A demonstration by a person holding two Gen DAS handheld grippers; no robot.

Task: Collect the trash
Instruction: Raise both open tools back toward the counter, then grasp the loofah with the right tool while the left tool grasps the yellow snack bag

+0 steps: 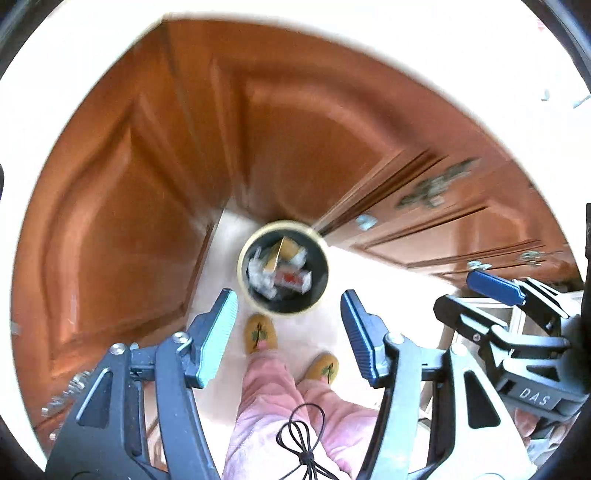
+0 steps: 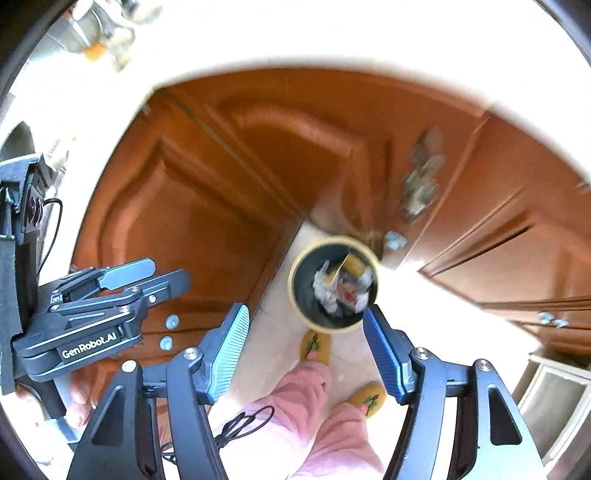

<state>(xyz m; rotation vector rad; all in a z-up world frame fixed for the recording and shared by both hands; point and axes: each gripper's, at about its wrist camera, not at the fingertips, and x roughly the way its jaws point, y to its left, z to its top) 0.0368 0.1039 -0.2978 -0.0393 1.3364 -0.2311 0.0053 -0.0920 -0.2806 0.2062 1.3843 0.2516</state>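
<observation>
A round dark trash bin with a cream rim (image 1: 244, 266) (image 2: 295, 291) stands on the pale floor far below, in the corner of the cabinets. Crumpled white wrappers and a red-and-white carton (image 1: 291, 280) (image 2: 341, 291) lie inside it. My left gripper (image 1: 288, 325) hangs high over the bin, open, with nothing between its ribbed pads; it shows at the left of the right wrist view (image 2: 168, 271). My right gripper (image 2: 308, 332) is beside it, also open and empty, and shows at the right of the left wrist view (image 1: 476, 299).
Brown wooden cabinet doors (image 1: 147, 192) and drawers (image 2: 498, 240) wrap around the bin under a white countertop (image 1: 332, 29). The person's pink trouser legs (image 1: 266, 398) and yellow slippers (image 1: 260, 332) stand just before the bin. A black cable (image 1: 303, 435) dangles.
</observation>
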